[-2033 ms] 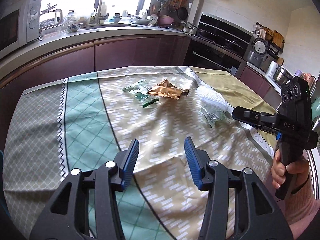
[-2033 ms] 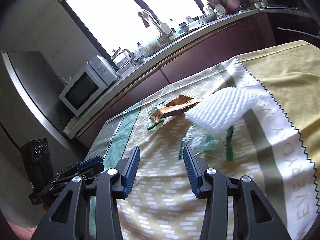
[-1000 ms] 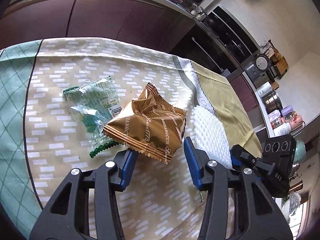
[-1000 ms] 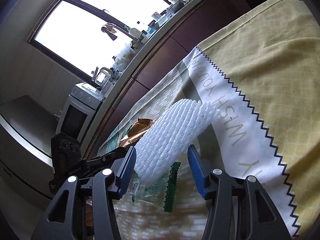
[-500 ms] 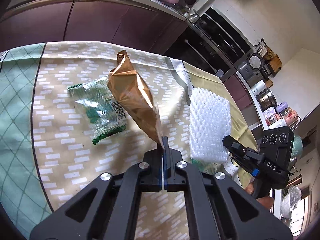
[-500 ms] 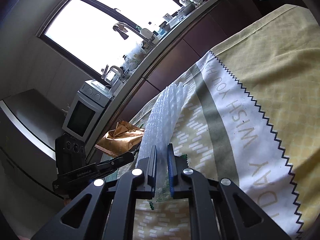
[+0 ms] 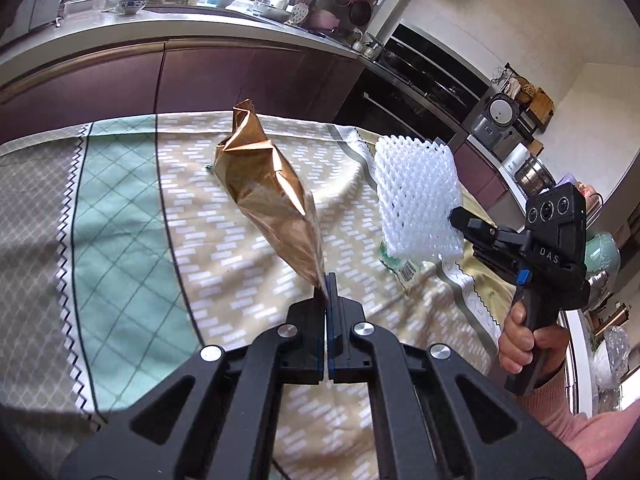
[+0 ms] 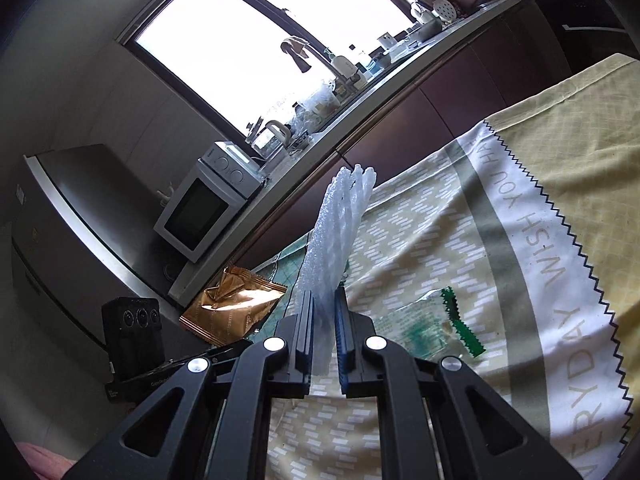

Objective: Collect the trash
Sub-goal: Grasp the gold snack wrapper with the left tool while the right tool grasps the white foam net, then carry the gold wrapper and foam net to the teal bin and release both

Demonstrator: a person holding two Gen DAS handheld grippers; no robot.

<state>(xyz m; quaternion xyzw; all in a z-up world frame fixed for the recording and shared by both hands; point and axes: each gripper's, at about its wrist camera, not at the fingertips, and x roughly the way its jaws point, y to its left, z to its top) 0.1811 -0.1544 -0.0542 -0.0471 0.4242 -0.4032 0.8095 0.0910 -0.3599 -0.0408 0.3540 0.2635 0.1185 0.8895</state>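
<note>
Tablecloth (image 7: 120, 216): patterned, green and beige, covers the table.
White foam net (image 7: 418, 196): lifted clear of the cloth at right, clamped in the right gripper (image 8: 323, 308).
Gold wrapper (image 7: 272, 200): raised at centre, its corner pinched by the left gripper (image 7: 328, 292).
Green-and-clear wrapper (image 8: 432, 328): flat on the cloth, near the right gripper.

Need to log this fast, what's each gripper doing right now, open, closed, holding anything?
Left gripper: closed on a corner of the gold snack wrapper, lifted off the tablecloth.
Right gripper: closed on the white foam net, also lifted.
</note>
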